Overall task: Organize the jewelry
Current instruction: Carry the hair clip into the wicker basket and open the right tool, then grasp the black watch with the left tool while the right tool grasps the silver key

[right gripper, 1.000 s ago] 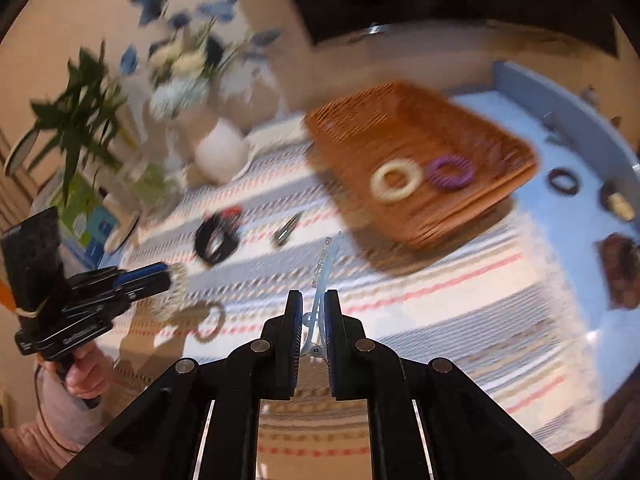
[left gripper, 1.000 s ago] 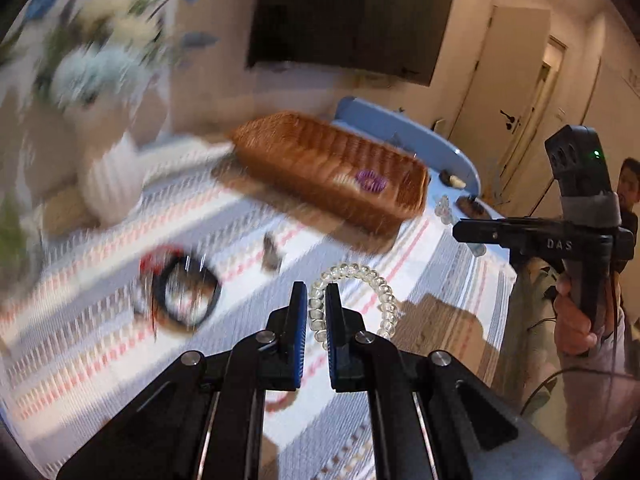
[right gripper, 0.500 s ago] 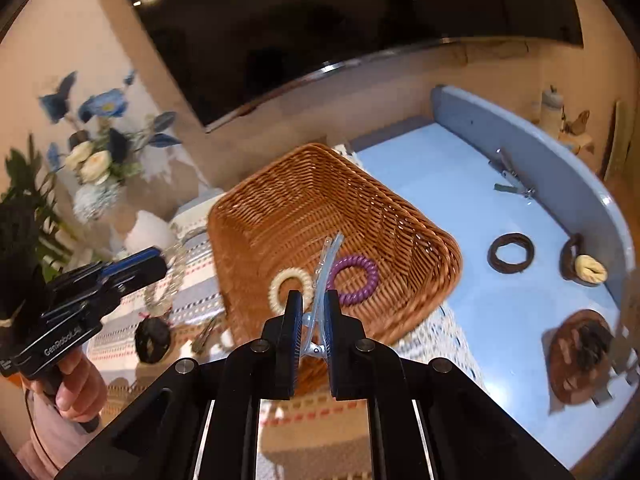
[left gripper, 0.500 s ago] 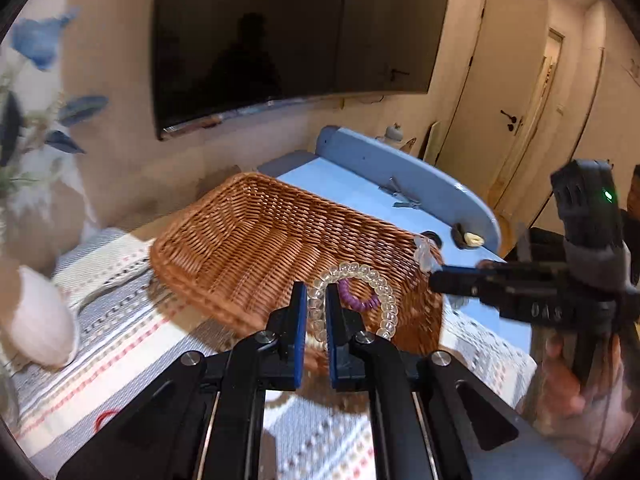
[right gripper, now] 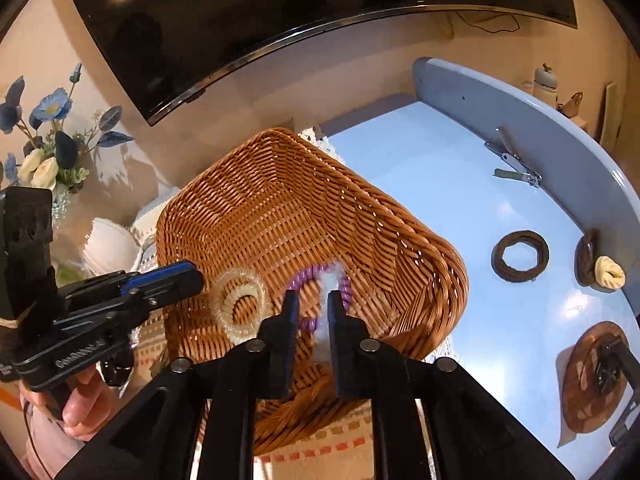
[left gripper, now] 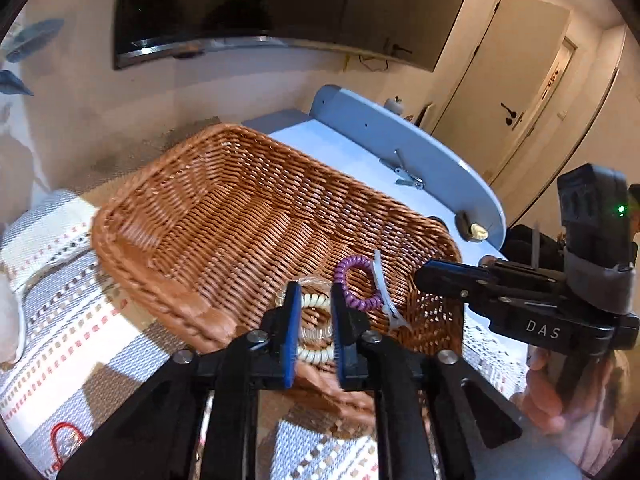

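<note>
From the left wrist, the left gripper (left gripper: 313, 322) hangs over the near rim of the basket (left gripper: 192, 216), which sits on a striped cloth (left gripper: 60, 320). Its jaws are opening, and the clear coil (left gripper: 316, 330) seen between the blue pads looks let go, lying in the basket partly over a cream coil (left gripper: 312, 300). Just to the right lies a purple coil (left gripper: 358, 284), with a clear hair clip (left gripper: 384, 292) slanting across its right side. The right gripper (left gripper: 424, 278) reaches in from the right, held by a hand (left gripper: 548, 396); from here I cannot tell how its jaws stand. From the right wrist, the right gripper (right gripper: 308, 312) is over the same basket (right gripper: 280, 208), jaws opening, and the clip (right gripper: 330, 284) shows as a pale blur at the gap, loose and dropping onto the purple coil (right gripper: 316, 276). Left of it the clear coil (right gripper: 240, 304) rings the cream one (right gripper: 240, 294) on the basket floor, with the left gripper's (right gripper: 192, 280) tip just beside them. On the blue table (right gripper: 440, 184) to the right lie a dark brown ring (right gripper: 520, 256) and a small cream piece (right gripper: 610, 274). A vase of blue flowers (right gripper: 48, 136) stands at the left.
</note>
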Action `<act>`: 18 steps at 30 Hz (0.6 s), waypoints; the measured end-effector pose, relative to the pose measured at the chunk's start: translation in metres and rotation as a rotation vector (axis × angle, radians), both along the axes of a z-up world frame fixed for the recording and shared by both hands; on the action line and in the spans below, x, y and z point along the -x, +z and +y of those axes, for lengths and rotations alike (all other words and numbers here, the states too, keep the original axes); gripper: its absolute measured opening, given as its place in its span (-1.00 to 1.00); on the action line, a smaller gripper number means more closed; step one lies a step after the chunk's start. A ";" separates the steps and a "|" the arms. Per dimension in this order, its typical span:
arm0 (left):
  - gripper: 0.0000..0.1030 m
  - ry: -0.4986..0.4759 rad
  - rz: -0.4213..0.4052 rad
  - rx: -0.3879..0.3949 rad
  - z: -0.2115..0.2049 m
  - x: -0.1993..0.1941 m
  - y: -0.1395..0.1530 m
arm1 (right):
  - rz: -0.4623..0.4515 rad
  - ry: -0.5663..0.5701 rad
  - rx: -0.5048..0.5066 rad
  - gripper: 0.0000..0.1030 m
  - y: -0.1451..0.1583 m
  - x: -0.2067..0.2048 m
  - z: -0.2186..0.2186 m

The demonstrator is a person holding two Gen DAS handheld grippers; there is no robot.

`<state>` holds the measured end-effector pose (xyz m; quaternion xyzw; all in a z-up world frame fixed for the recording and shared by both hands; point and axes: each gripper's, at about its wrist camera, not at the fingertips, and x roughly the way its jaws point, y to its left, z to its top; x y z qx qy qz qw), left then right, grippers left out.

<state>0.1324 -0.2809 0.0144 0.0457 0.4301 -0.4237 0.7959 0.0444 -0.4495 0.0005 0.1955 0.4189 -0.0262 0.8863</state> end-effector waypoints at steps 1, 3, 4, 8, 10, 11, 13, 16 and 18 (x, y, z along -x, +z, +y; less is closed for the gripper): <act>-0.54 0.007 -0.006 0.002 0.006 0.003 0.004 | -0.008 0.001 -0.003 -0.53 0.002 0.004 0.001; -0.49 0.026 -0.021 0.016 0.023 0.011 0.016 | -0.017 -0.003 0.001 -0.42 0.008 0.010 0.005; -0.49 0.033 -0.023 0.024 0.031 0.014 0.021 | -0.026 0.001 0.000 -0.41 0.013 0.014 0.008; -0.47 0.077 -0.014 0.074 0.081 0.029 0.042 | -0.062 0.041 0.006 -0.40 0.037 0.030 0.031; -0.46 0.122 -0.023 0.114 0.116 0.041 0.055 | -0.080 0.069 0.025 -0.37 0.050 0.039 0.048; -0.43 0.140 -0.029 0.129 0.131 0.045 0.060 | -0.087 0.081 0.030 -0.34 0.054 0.042 0.055; -0.28 0.184 -0.050 0.169 0.167 0.059 0.071 | -0.103 0.111 0.036 -0.06 0.062 0.050 0.075; 0.26 0.234 -0.065 0.248 0.219 0.081 0.077 | -0.127 0.159 0.034 0.01 0.067 0.060 0.107; 0.53 0.252 -0.048 0.315 0.253 0.095 0.072 | -0.130 0.192 0.024 0.02 0.065 0.065 0.127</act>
